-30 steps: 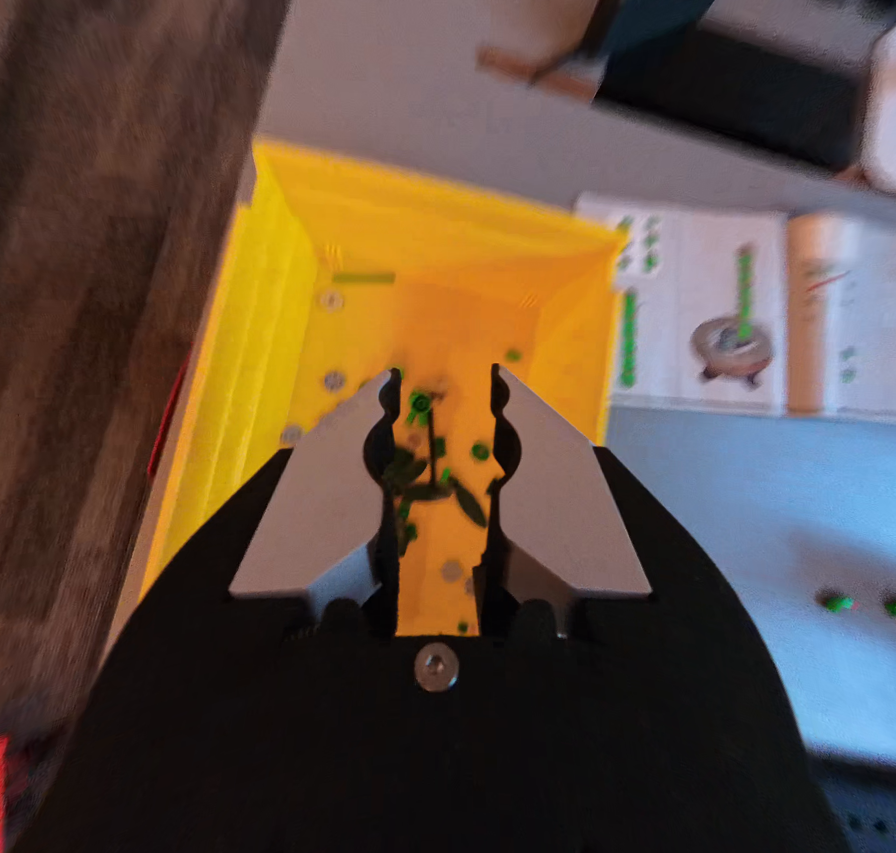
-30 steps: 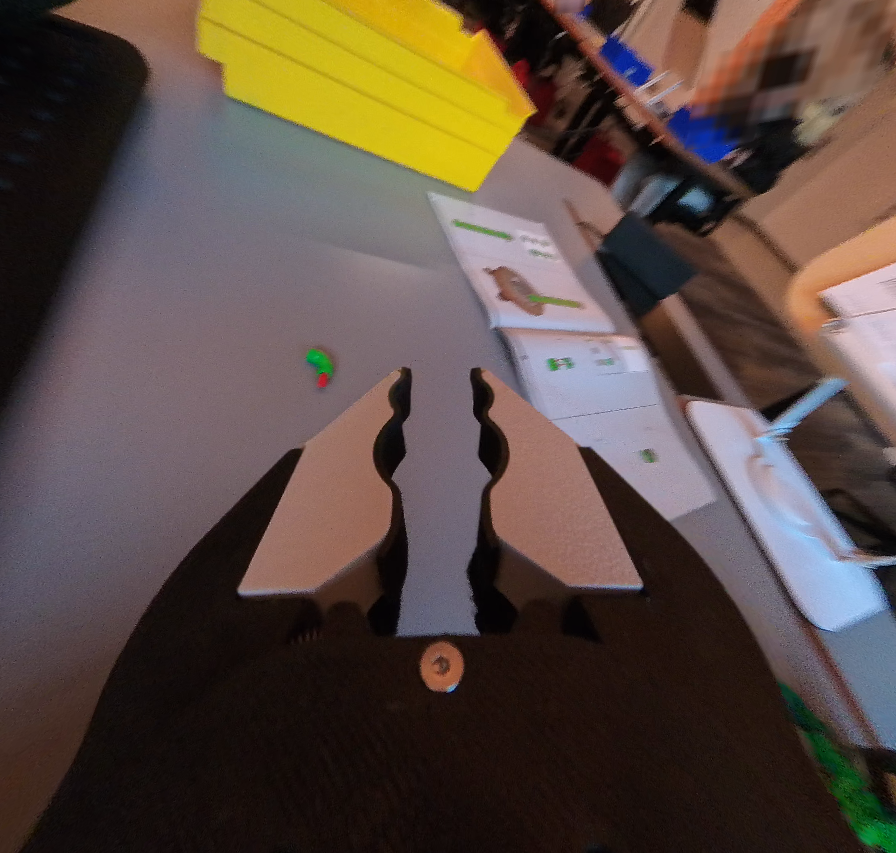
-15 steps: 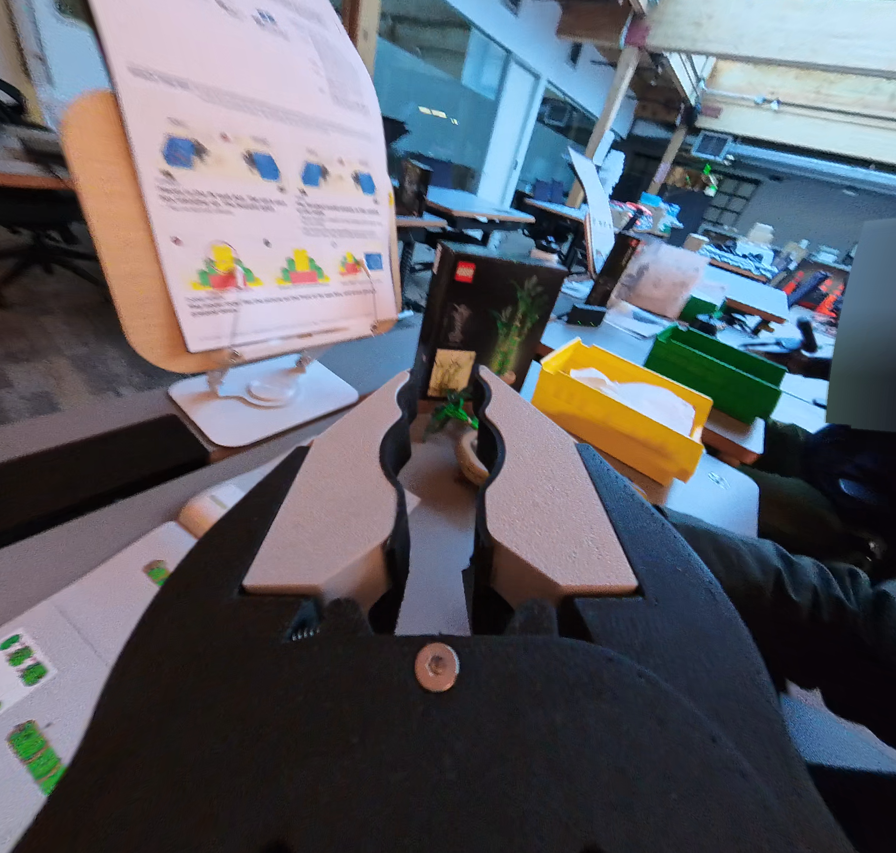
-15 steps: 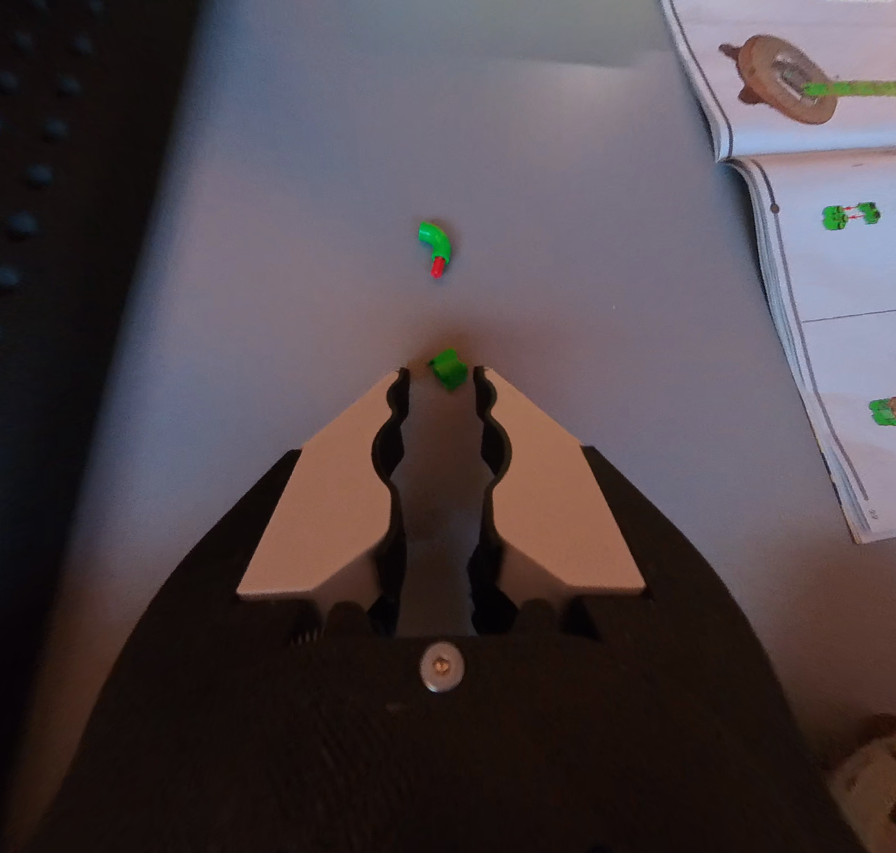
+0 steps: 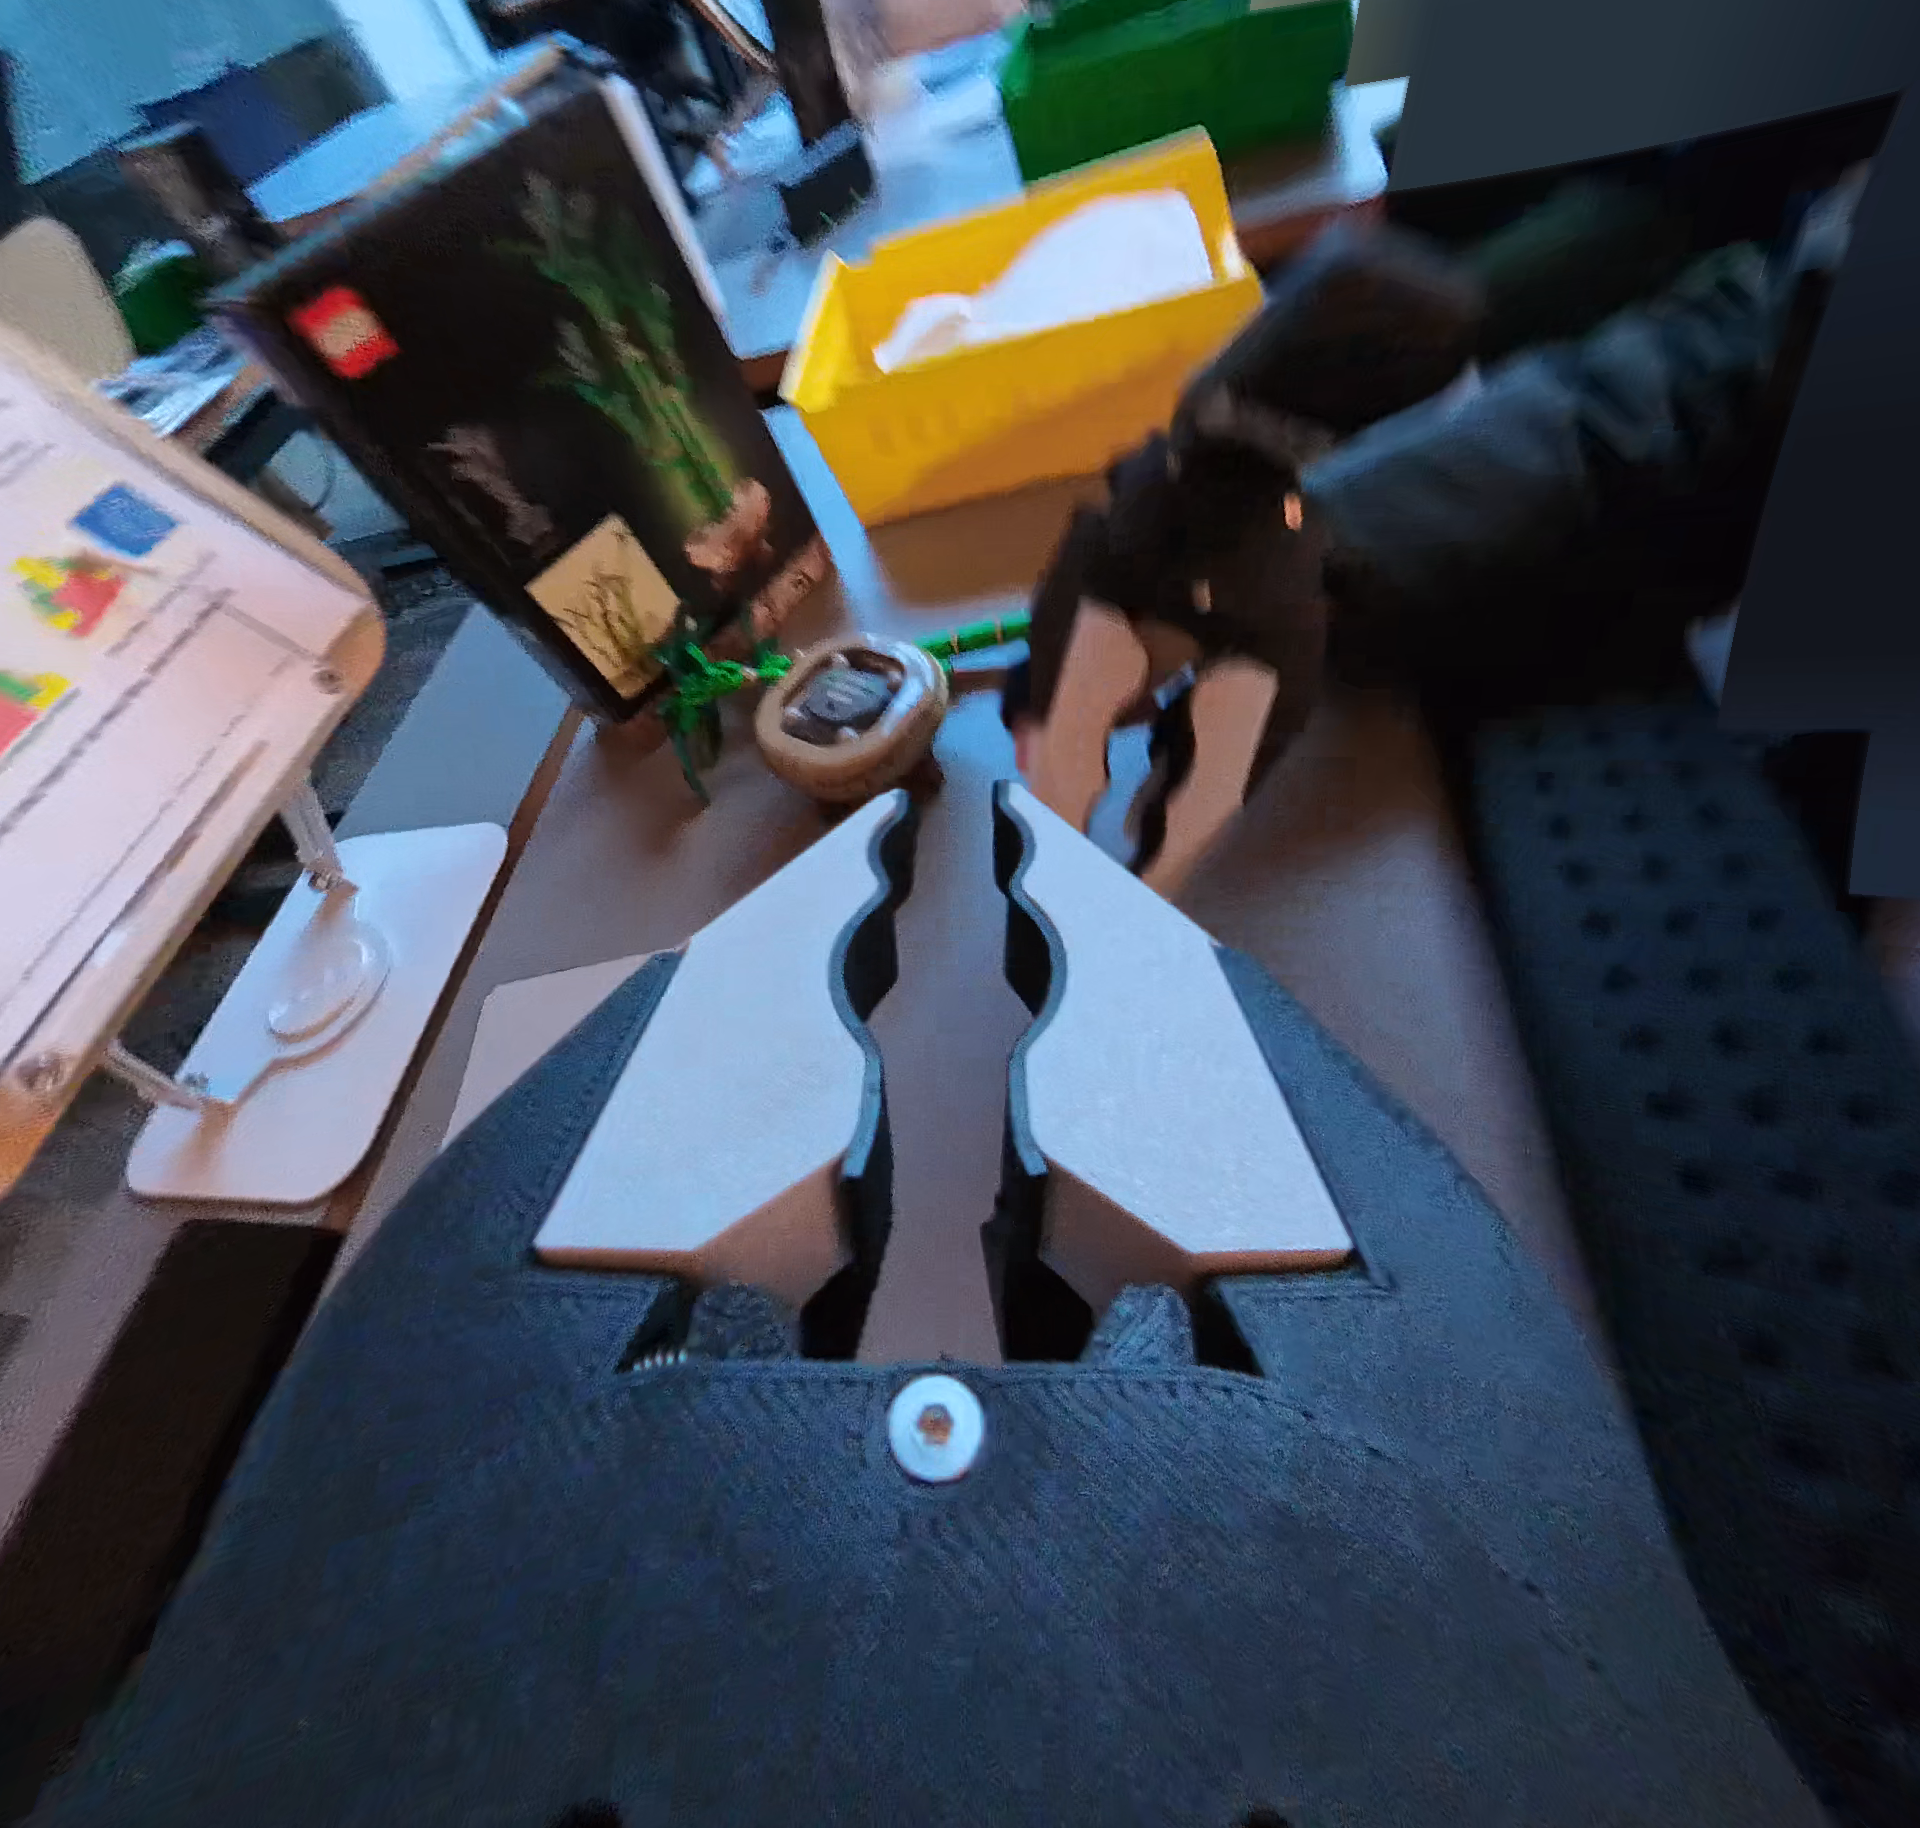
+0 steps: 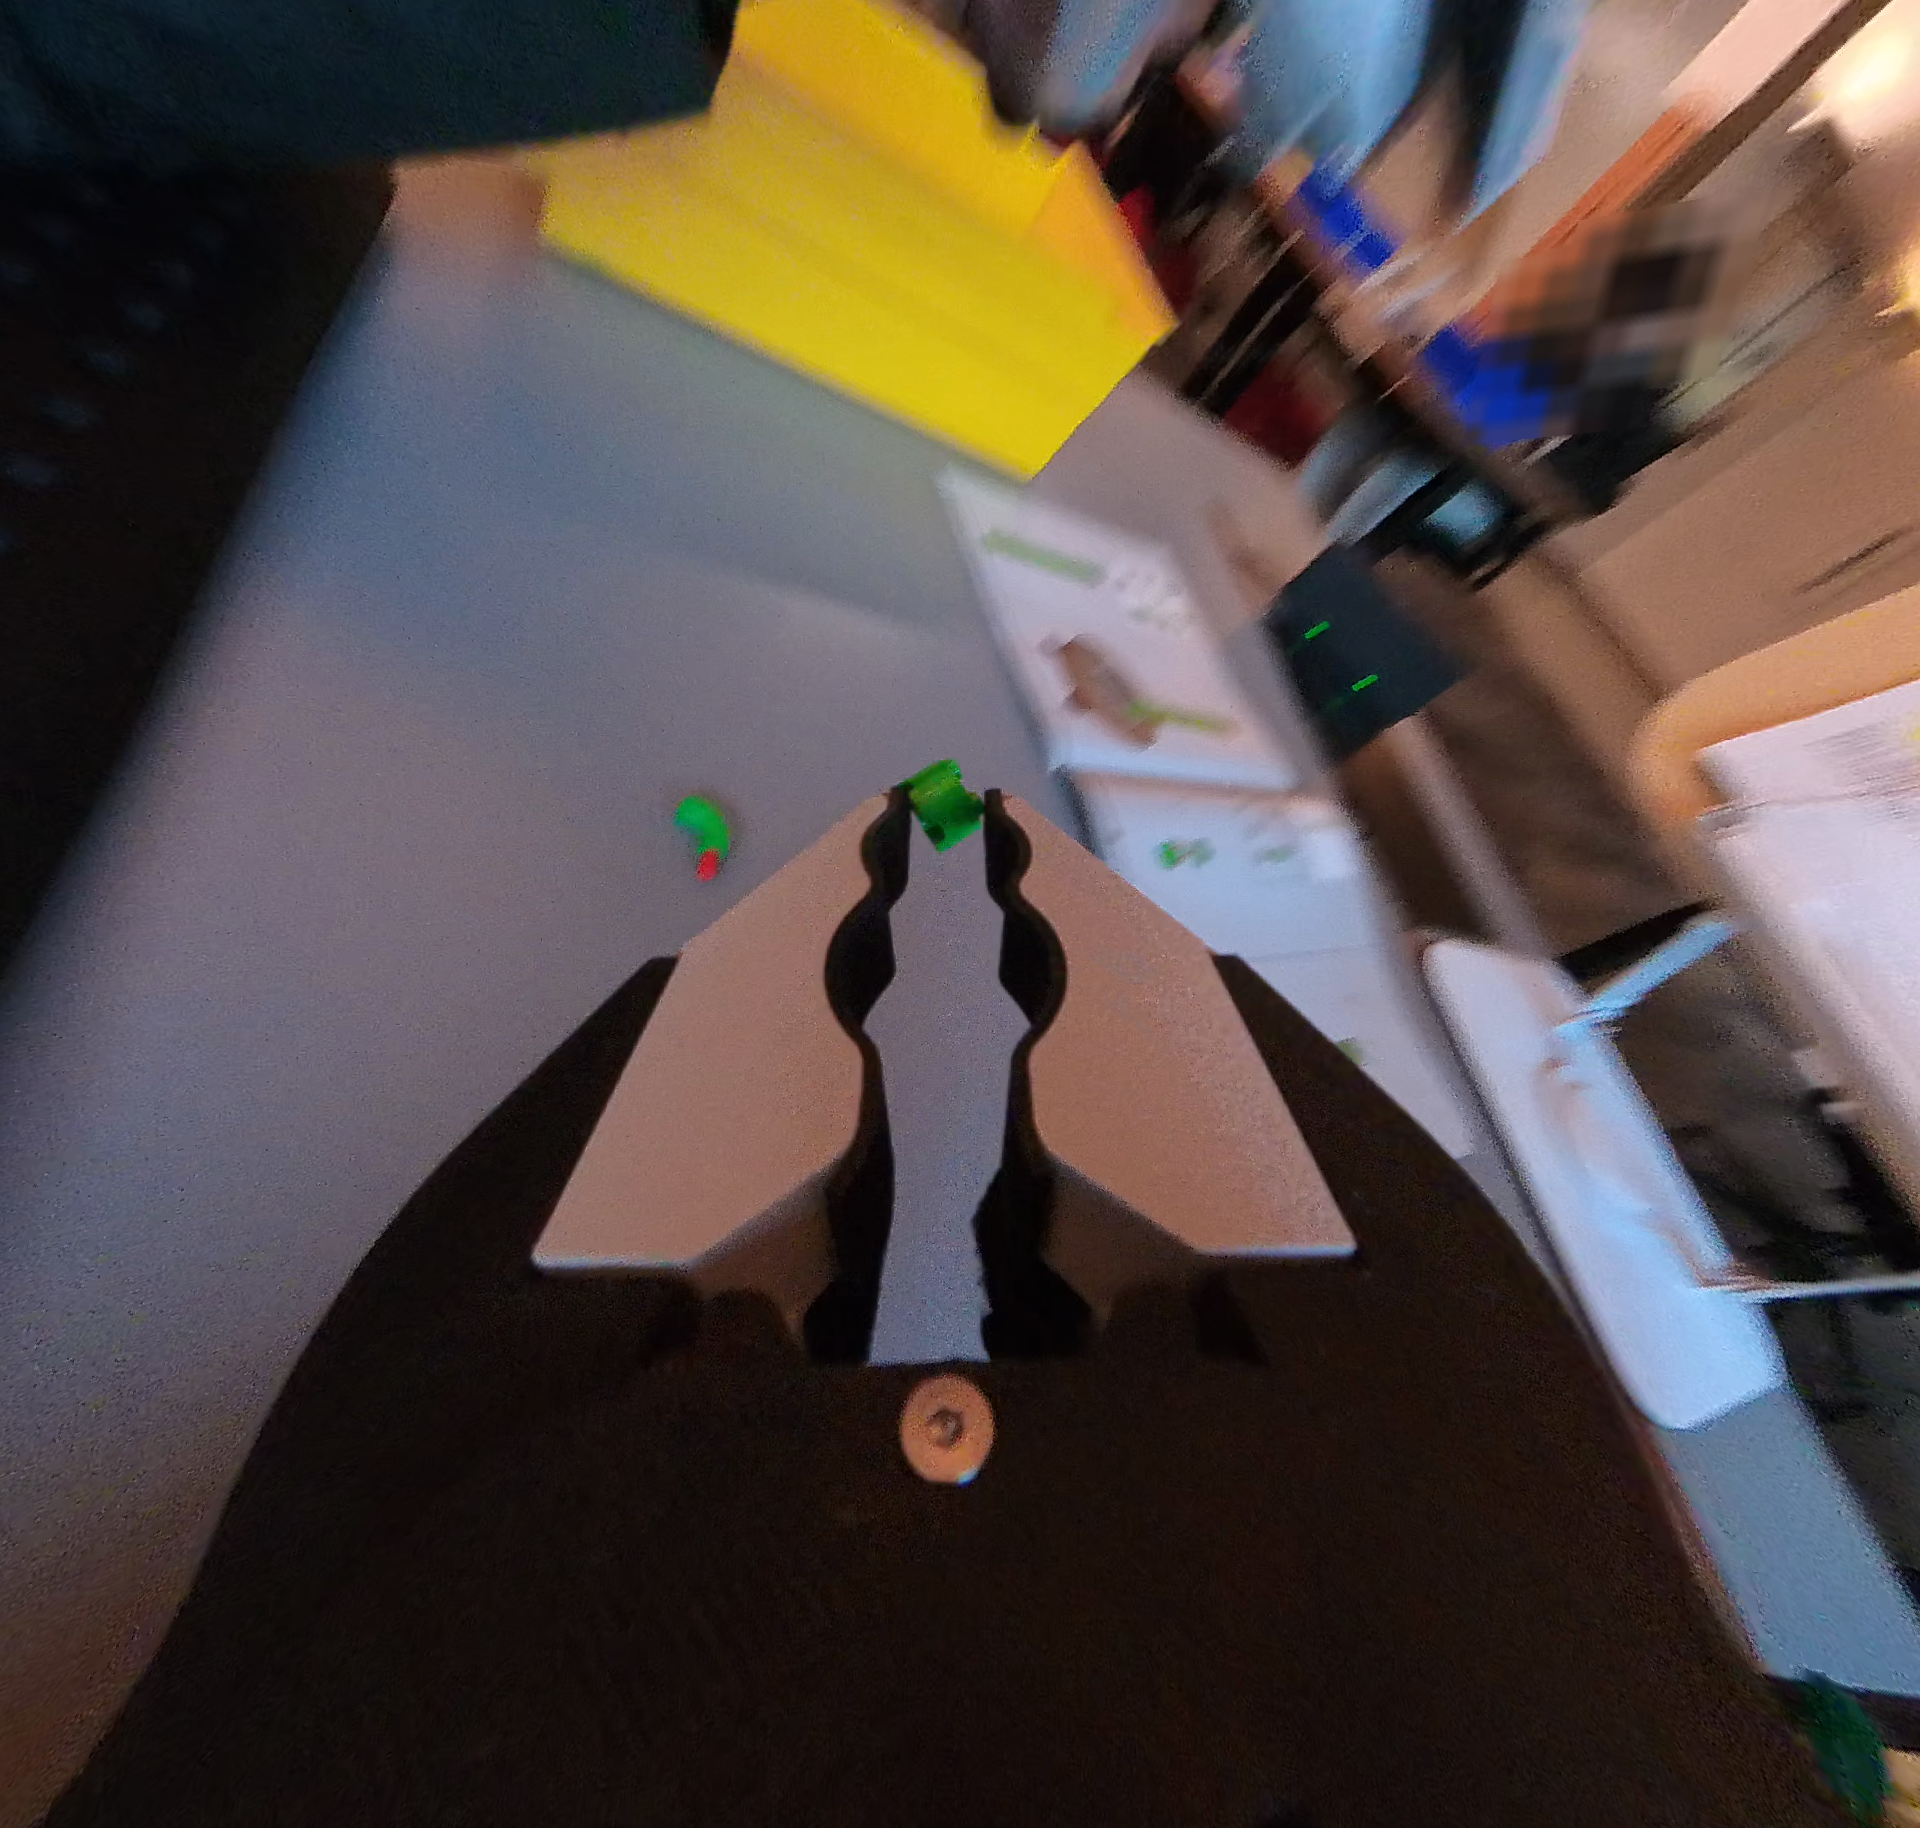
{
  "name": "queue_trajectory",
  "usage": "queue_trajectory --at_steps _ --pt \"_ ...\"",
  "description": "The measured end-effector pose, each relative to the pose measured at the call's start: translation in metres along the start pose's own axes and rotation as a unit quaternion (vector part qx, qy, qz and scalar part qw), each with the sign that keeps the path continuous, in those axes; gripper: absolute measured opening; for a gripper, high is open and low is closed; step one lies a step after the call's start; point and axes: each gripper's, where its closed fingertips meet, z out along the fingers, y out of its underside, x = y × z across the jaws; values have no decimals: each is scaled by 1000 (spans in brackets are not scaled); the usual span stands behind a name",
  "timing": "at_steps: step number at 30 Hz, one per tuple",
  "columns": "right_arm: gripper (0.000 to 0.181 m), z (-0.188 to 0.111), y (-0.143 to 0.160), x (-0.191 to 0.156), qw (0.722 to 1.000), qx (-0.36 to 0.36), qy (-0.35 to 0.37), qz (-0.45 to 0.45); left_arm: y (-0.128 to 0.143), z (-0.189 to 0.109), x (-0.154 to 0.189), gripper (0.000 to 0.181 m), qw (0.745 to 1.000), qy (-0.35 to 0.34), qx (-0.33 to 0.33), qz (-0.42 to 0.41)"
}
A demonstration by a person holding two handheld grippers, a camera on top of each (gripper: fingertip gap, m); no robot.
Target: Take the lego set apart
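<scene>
The table (image 6: pixel 436 635) carries a yellow bin (image 6: pixel 831 251), an open booklet (image 6: pixel 1132 656) and, in the left wrist view, the set's box (image 5: pixel 499 376). Just beside the box lies the lego set (image 5: pixel 847 703): a tan pot tipped on its side, a green stalk running out behind it.

It looks light, rigid and slick, with thin leaves likely to snap off, so the pot's rim seems the firmest hold.

The left gripper (image 5: pixel 948 812), fingers apart and empty, points at the pot.

The right gripper (image 6: pixel 940 807) pinches a green piece (image 6: pixel 943 802) at its very tips, a shallow hold that could slip.

A curved green piece (image 6: pixel 704 831) rests on the table nearby.
</scene>
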Motion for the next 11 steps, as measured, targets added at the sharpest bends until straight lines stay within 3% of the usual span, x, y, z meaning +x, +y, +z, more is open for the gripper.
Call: queue_trajectory --at_steps 2,5,7,11 --pt "12 -8 -16 6 999 41 17 17 14 9 16 8 998 24 -30 58" --pt "12 -15 -30 6 975 99 -67 188 18 17 27 16 994 29 -47 96" --pt "12 -26 -43 15 931 153 -118 309 14 17 34 23 993 43 -43 96" --pt "12 -62 -82 37 821 285 -199 453 -2 8 42 37 995 63 -2 83"
